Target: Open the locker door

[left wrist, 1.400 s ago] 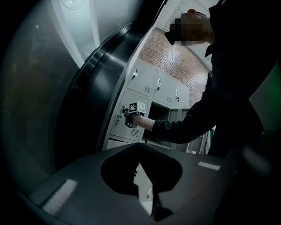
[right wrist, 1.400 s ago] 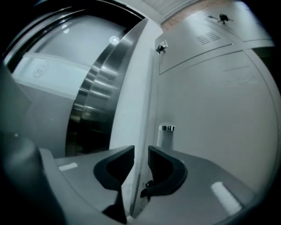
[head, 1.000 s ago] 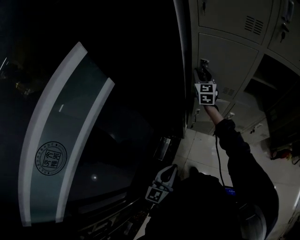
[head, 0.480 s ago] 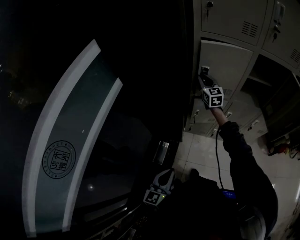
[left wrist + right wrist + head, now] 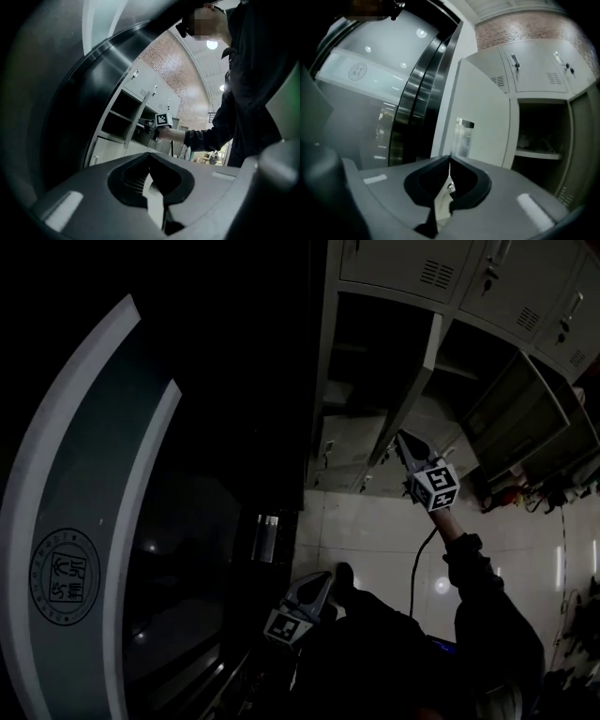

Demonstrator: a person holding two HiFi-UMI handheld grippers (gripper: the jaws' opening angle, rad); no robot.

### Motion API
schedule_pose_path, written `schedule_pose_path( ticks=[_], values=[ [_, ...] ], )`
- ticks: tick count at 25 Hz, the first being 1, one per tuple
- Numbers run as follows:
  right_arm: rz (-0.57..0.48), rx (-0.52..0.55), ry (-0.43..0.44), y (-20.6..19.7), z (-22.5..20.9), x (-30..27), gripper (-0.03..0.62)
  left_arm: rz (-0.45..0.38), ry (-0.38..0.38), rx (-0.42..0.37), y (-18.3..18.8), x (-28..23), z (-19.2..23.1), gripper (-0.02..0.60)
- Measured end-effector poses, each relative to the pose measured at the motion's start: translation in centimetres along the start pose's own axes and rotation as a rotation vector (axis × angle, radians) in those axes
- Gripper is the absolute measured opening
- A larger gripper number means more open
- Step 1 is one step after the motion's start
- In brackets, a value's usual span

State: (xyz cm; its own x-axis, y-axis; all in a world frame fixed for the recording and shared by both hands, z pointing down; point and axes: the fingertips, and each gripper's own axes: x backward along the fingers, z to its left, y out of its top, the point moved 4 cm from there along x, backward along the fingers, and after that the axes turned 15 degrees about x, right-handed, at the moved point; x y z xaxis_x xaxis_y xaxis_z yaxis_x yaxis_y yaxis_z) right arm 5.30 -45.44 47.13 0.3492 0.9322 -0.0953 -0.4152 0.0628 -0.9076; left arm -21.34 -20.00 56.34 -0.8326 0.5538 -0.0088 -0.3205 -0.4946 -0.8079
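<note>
The grey locker door [image 5: 412, 381] stands swung out from its dark compartment [image 5: 361, 352]. My right gripper [image 5: 401, 437] is raised on an outstretched arm, its tip at the door's lower free edge. Whether it touches the door I cannot tell. In the right gripper view its jaws [image 5: 450, 158] are shut, and the door's face [image 5: 480, 117] with a clear label holder [image 5: 464, 136] lies just ahead. The left gripper view shows the door [image 5: 142, 115] and the right gripper [image 5: 143, 123] far off. My left gripper [image 5: 323, 579] hangs low by the person's body, its jaws [image 5: 149, 154] shut and empty.
A dark curved glass wall [image 5: 56, 577] with white stripes and a round seal fills the left. More lockers surround the open one, and another [image 5: 506, 418] stands open to the right. Pale floor tiles [image 5: 375, 521] lie below. A cable [image 5: 417, 559] trails from the right gripper.
The locker door was flush half a second ago and now stands swung out. The right gripper has moved down and away from the lockers with it. The head view has shifted.
</note>
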Motion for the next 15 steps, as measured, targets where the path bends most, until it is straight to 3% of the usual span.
schedule_pose_path(
  ticks=[4, 8, 15],
  values=[
    [0.041, -0.024, -0.008, -1.4, 1.8, 5.6, 0.008, 0.058, -0.07, -0.006, -2.8, -1.8, -1.7, 0.005],
    [0.089, -0.112, 0.052, -4.2, 9.2, 14.1, 0.008, 0.112, -0.121, -0.015, -5.3, -2.7, -4.8, 0.005],
    [0.189, -0.274, 0.125, -8.9, 20.2, 31.1, 0.002, 0.165, -0.067, -0.037, -11.4, -3.7, -9.1, 0.005]
  ],
)
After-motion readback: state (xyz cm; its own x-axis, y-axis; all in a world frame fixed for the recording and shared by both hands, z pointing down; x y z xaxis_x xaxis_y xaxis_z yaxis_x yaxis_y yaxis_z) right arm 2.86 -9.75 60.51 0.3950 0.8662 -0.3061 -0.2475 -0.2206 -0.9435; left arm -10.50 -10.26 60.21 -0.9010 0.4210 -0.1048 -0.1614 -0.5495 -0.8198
